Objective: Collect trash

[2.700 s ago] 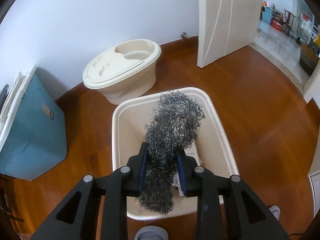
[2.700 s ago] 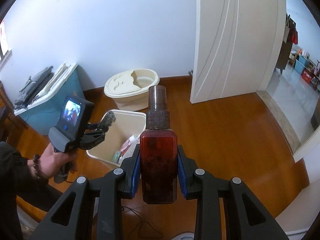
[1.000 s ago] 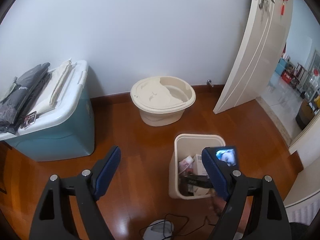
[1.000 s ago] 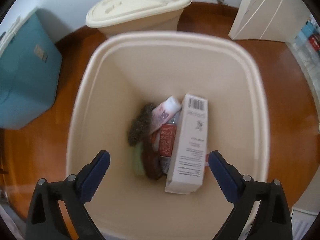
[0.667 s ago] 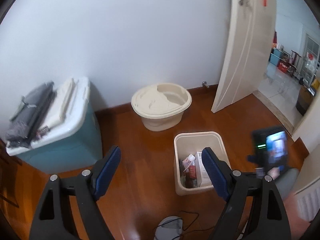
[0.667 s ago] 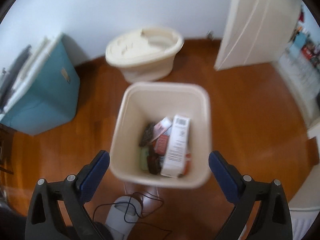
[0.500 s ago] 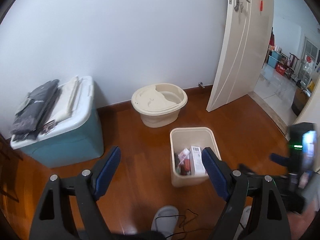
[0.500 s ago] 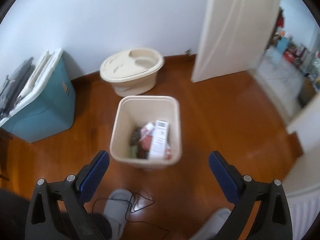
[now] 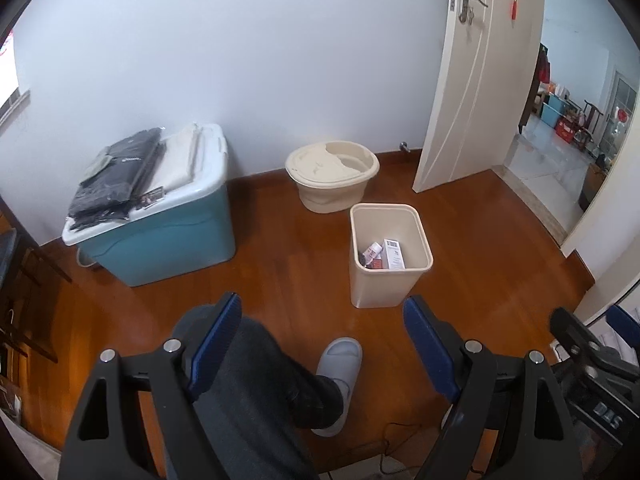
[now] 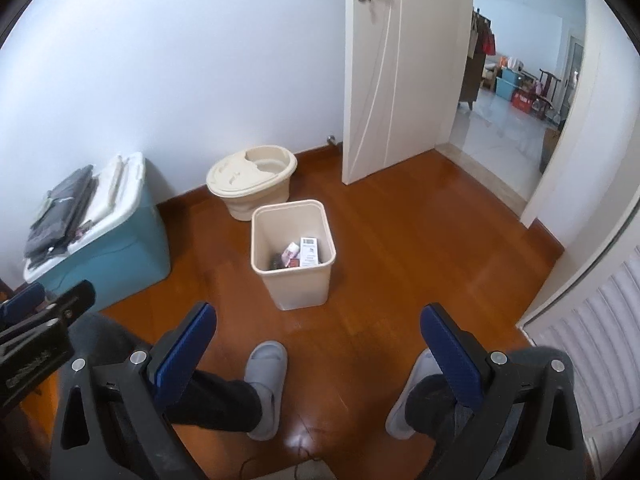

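A beige waste bin (image 9: 383,285) (image 10: 298,286) stands on the wooden floor ahead of me. Inside it lie a white carton (image 9: 393,254) (image 10: 308,253), a small tube and other dark trash. My left gripper (image 9: 322,310) hangs high above the floor, short of the bin, open with nothing between its blue pads. My right gripper (image 10: 319,318) is likewise raised and open, empty, with the bin just beyond its fingers. Each gripper shows at the edge of the other's view.
A teal storage box (image 9: 168,236) with folded dark and white items on its lid stands left. A cream lidded tub (image 9: 332,176) sits by the wall. A white door (image 9: 476,76) stands open right. The person's legs and grey slippers (image 10: 266,364) are below.
Both grippers pulled up and back from the bin, the right one out of its inside. The bin now looks small and the person's legs and slippers have come into view.
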{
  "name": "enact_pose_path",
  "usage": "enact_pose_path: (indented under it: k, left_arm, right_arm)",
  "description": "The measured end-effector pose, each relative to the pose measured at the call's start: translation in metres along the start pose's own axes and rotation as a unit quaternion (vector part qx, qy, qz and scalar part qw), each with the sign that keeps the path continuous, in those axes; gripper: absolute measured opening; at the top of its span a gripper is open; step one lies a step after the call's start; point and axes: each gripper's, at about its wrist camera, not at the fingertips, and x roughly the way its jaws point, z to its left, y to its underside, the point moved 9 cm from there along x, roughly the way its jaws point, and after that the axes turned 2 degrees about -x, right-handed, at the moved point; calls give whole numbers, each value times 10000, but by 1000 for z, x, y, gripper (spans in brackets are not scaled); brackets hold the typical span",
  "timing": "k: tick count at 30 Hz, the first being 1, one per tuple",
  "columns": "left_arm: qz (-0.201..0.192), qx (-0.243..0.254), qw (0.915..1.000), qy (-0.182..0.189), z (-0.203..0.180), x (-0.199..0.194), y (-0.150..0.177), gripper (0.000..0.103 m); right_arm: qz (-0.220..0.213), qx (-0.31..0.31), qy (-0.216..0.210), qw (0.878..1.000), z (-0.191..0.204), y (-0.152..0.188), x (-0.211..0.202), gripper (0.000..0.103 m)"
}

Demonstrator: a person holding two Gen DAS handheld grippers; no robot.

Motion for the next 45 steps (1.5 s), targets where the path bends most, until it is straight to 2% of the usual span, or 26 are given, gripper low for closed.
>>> enact_pose_path:
  k: [5,8,19,45]
  left_arm:
    - [-51,13,10000,-73,0,-7,5,83]
    - [-230,102,9996,-101,-6,-19,4,83]
    - [-364,148,9992,-75,-16,-30,7,83]
    - [-426,204,9988,-127,-27,-34,8,83]
  right_arm:
    - [25,38,-75,10000,4,22,-21,103]
    - [72,91,-167,9998,8,30,-26,103]
    - [-103,-24,-53,9999,10,26,-38,103]
    - [-24,73,-23,10000,10,24,-28,103]
